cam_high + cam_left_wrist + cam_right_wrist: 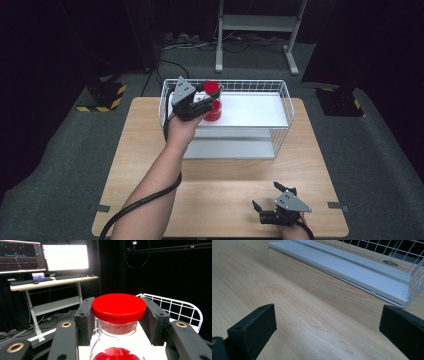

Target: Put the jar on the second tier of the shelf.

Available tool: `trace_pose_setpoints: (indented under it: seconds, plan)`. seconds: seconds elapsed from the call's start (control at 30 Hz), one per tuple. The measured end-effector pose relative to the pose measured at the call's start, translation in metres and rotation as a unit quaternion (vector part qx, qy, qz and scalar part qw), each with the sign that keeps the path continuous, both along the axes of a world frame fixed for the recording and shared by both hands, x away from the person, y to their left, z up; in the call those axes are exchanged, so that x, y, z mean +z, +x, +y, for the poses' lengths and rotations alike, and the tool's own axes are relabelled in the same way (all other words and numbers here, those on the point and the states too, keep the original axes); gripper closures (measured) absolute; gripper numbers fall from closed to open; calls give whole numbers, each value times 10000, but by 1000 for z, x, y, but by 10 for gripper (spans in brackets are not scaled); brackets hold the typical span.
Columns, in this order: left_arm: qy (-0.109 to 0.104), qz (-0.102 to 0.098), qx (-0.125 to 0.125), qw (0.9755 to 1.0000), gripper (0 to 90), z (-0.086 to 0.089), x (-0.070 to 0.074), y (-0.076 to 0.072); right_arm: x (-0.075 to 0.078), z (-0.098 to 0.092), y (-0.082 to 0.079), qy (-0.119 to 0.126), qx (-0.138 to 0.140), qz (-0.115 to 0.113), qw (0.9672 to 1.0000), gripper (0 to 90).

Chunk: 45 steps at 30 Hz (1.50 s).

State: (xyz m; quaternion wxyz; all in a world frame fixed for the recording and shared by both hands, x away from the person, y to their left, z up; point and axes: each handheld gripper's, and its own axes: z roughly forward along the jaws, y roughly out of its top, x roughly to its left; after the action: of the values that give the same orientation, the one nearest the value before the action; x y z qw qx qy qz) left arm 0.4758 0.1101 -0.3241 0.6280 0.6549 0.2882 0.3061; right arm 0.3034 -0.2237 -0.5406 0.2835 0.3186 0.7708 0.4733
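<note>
A clear jar (214,109) with a red lid (212,88) and something red inside is at the left end of the white wire rack's (250,81) upper shelf. My left gripper (209,98) is shut on the jar, its jaws pressing both sides of the lid. The left gripper view shows the lid (118,305) clamped between the black pads (85,317), above the glass neck. I cannot tell whether the jar's base rests on the shelf. My right gripper (265,195) lies open low over the table's front right, nothing between its jaws (327,325).
The rack (352,272) has a lower shelf and wire walls, and it stands at the back middle of the wooden table (150,150). A desk with lit monitors (50,282) stands beyond the rack. Stand legs (255,25) and cables lie on the floor behind the table.
</note>
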Motion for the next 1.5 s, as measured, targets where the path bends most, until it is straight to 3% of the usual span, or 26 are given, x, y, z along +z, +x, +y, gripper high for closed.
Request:
trace_pose_setpoints:
  seconds: [0.83, 1.03, 1.07, 1.13, 1.5]
  plan:
    - [106, 87, -46, 9999, 480, -3, 0, 4, 0, 0, 0, 28, 5, 25, 10000, 6]
    - [137, 242, 39, 9996, 135, -5, 1, 4, 0, 0, 0, 10, 8, 24, 10000, 6]
    - [131, 228, 16, 9997, 135, -4, 2, 3, 0, 0, 0, 10, 8, 24, 10000, 6]
    - [106, 220, -45, 9997, 36, -2, 4, 0, 0, 0, 0, 2, 8, 25, 10000, 6]
    - [139, 235, -76, 9996, 4, 11, 11, -12, 0, 1, 0, -16, 1, 17, 10000, 6]
